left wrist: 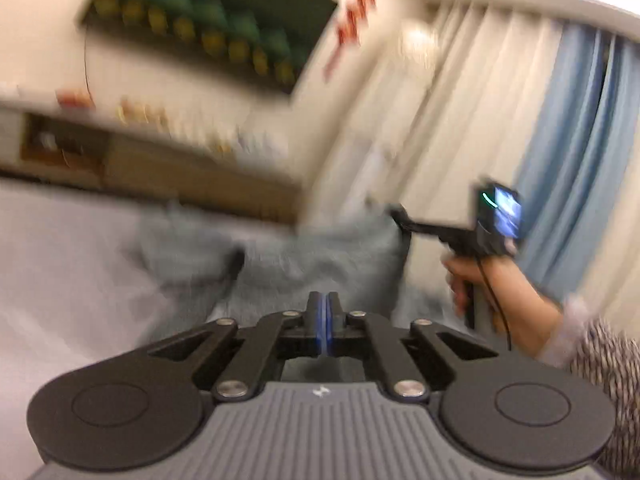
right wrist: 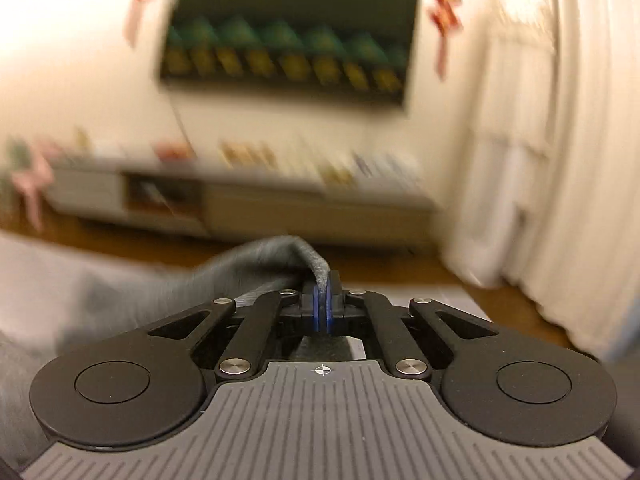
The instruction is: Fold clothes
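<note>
A grey knitted garment (left wrist: 316,260) lies bunched on a pale bed sheet (left wrist: 60,264), blurred by motion. My left gripper (left wrist: 324,304) is shut with its blue pads together; no cloth shows between them. My right gripper (right wrist: 323,294) is shut on an edge of the grey garment (right wrist: 256,258), which drapes off to the left. In the left wrist view the right gripper (left wrist: 400,216) holds the garment's far right corner lifted above the bed, with the person's hand (left wrist: 472,280) behind it.
A low wooden cabinet (right wrist: 248,204) with small items runs along the far wall under a dark framed picture (right wrist: 288,36). White curtains (right wrist: 560,160) and a blue curtain (left wrist: 580,152) hang on the right. Wooden floor (right wrist: 500,300) lies beyond the bed.
</note>
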Motion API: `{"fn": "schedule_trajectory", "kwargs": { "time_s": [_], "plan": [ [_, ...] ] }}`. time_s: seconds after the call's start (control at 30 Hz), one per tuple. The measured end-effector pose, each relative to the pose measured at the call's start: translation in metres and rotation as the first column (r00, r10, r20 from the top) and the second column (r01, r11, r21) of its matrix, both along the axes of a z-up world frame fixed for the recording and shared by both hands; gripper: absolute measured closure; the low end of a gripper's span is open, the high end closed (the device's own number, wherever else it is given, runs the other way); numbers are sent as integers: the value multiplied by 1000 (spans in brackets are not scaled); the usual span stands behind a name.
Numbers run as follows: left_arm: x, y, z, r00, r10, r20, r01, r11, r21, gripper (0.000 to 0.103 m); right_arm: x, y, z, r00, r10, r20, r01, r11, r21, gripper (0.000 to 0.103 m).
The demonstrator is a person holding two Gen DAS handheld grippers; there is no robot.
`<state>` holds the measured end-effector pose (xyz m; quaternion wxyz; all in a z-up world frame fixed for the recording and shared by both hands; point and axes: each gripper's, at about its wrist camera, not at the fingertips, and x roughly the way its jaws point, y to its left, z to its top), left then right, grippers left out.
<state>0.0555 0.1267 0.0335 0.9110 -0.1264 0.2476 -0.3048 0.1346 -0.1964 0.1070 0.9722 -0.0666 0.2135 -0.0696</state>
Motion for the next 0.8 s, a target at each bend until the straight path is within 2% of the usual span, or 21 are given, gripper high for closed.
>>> {"fn": "schedule_trajectory", "kwargs": {
  "time_s": [0.07, 0.1, 0.13, 0.17, 0.23, 0.3, 0.37, 0.4, 0.43, 0.47, 0.53, 0.63, 0.67, 0.73, 0.77, 0.8],
  "plan": [
    [1, -20, -17, 998, 9, -56, -3, 993, 114, 97, 10, -24, -36, 987, -72, -141, 73, 997, 1, 103],
    [2, -23, -22, 997, 40, -72, -29, 989, 147, 93, 4, -36, -53, 979, -118, -168, 121, 993, 12, 99],
    [5, -20, -27, 994, 73, -85, -58, 986, 157, 90, -5, -45, -62, 972, -140, -187, 148, 988, 34, 87],
    [7, -16, -30, 989, 107, -98, -90, 982, 163, 84, -15, -53, -68, 969, -144, -203, 160, 985, 69, 83],
    [16, -1, -35, 974, 189, -121, -174, 977, 126, 71, -37, -60, -70, 973, -123, -195, 148, 981, 122, 60],
    [24, 10, -36, 959, 250, -137, -240, 967, 84, 48, -55, -64, -63, 983, -92, -158, 121, 976, 181, 54],
    [35, 13, -32, 947, 282, -157, -279, 960, 35, 36, -69, -65, -48, 994, -56, -97, 78, 967, 244, 40],
    [44, 10, -27, 945, 277, -172, -280, 960, 9, 29, -76, -66, -42, 997, -40, -68, 57, 960, 273, 26],
    [56, 5, -23, 948, 255, -193, -263, 965, -18, 26, -74, -65, -45, 997, -32, -69, 51, 954, 296, 18],
    [69, 0, -19, 949, 233, -213, -248, 968, -46, 19, -72, -64, -49, 997, -25, -70, 46, 947, 319, 18],
    [100, -14, -22, 936, 224, -270, -253, 964, -77, 14, -68, -63, -56, 997, -10, -71, 35, 931, 364, 18],
    [147, -35, -33, 901, 221, -372, -276, 956, -101, 14, -63, -60, -66, 997, 13, -72, 19, 902, 431, 18],
    [162, -45, -40, 887, 200, -416, -261, 961, -95, 18, -61, -60, -69, 997, 21, -72, 14, 892, 452, 18],
    [185, -63, -51, 857, 167, -487, -231, 970, -73, 79, -60, -64, -69, 998, 21, -59, 11, 871, 491, 18],
    [186, -73, -45, 872, 167, -460, -210, 977, -44, 91, -62, -69, -66, 999, 14, -48, 12, 861, 508, 18],
    [186, -82, -39, 886, 165, -434, -190, 982, -14, 91, -63, -74, -63, 999, 8, -36, 13, 851, 525, 18]
  ]
}}
